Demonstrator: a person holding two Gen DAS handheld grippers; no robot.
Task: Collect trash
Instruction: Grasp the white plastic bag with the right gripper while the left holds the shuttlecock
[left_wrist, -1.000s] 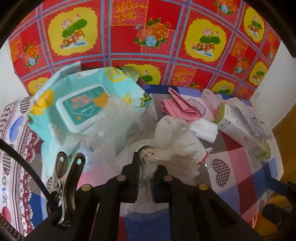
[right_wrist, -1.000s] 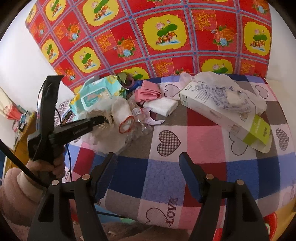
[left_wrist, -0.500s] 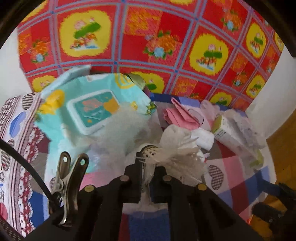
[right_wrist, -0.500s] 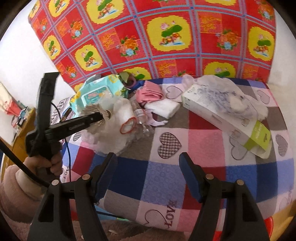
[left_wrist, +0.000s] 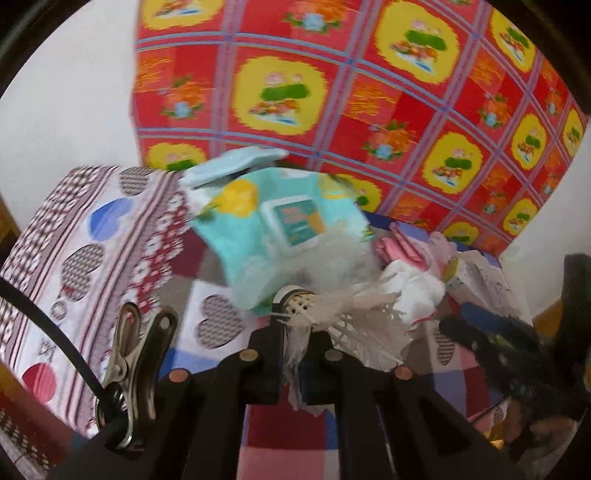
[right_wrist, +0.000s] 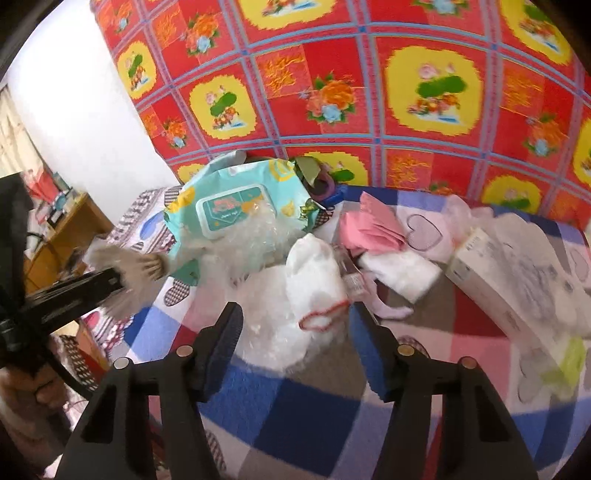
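The white bag lies on the bed, right ahead of our wide right hand-held gripper. Our left hand-held gripper pinches a shuttlecock.

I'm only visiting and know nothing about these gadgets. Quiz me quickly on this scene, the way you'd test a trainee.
1. True or false: the right gripper has its jaws shut on the pink cloth.
2. The left gripper holds: A the shuttlecock, B the wipes pack, C the long box?
3. Fill in: in the right wrist view, the wipes pack lies ___ of the pink cloth.
Key: 1 false; 2 A; 3 left.
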